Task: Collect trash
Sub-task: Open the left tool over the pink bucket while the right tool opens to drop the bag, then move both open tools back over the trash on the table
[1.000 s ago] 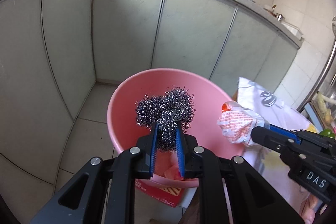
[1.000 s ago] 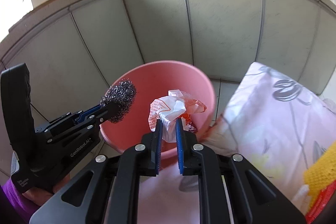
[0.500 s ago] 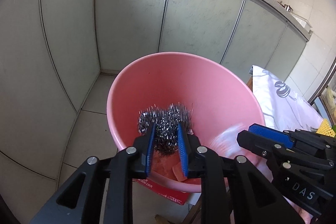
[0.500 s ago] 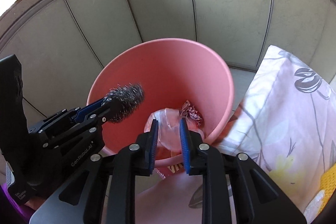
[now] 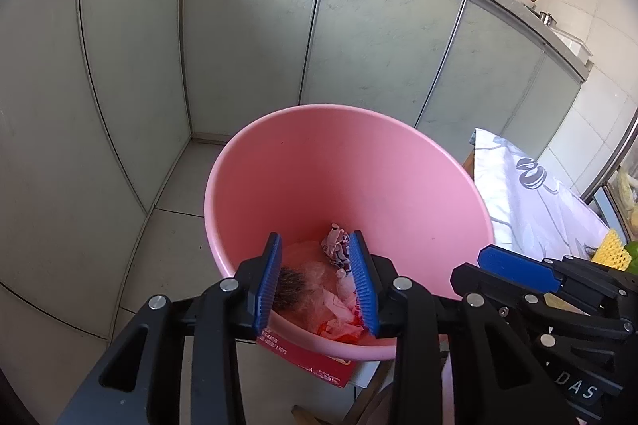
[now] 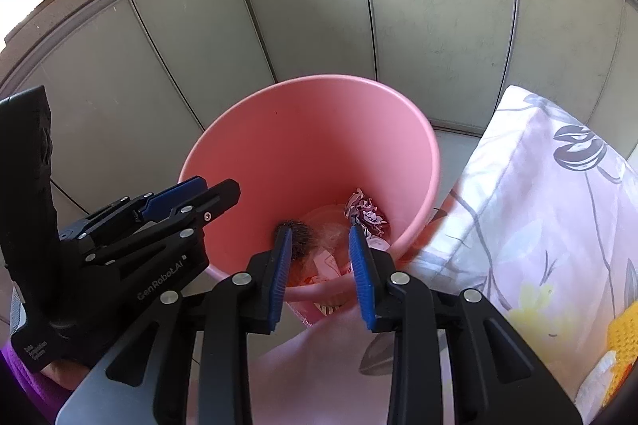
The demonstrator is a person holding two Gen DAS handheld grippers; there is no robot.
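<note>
Both claws just opened up over the pink bucket (image 5: 359,162), left gripper (image 5: 317,281) and right gripper (image 6: 321,265) empty. Steel wool (image 6: 303,235) and crumpled wrapper (image 6: 365,213) lie at the bottom, half hidden behind the blue pads (image 5: 268,285).

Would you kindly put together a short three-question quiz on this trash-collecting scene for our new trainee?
1. True or false: the left tongs are clamped on the steel wool.
2. Where does the steel wool lie?
A. on the countertop
B. inside the pink bucket
C. on the floral cloth
3. Fill in: the right tongs hang over the bucket with nothing ____ them.

Key:
1. False; the jaws have just been opening and nothing is between them.
2. B, at the bottom, beside the crumpled wrappers.
3. between; these jaws have just been opening too.
</note>
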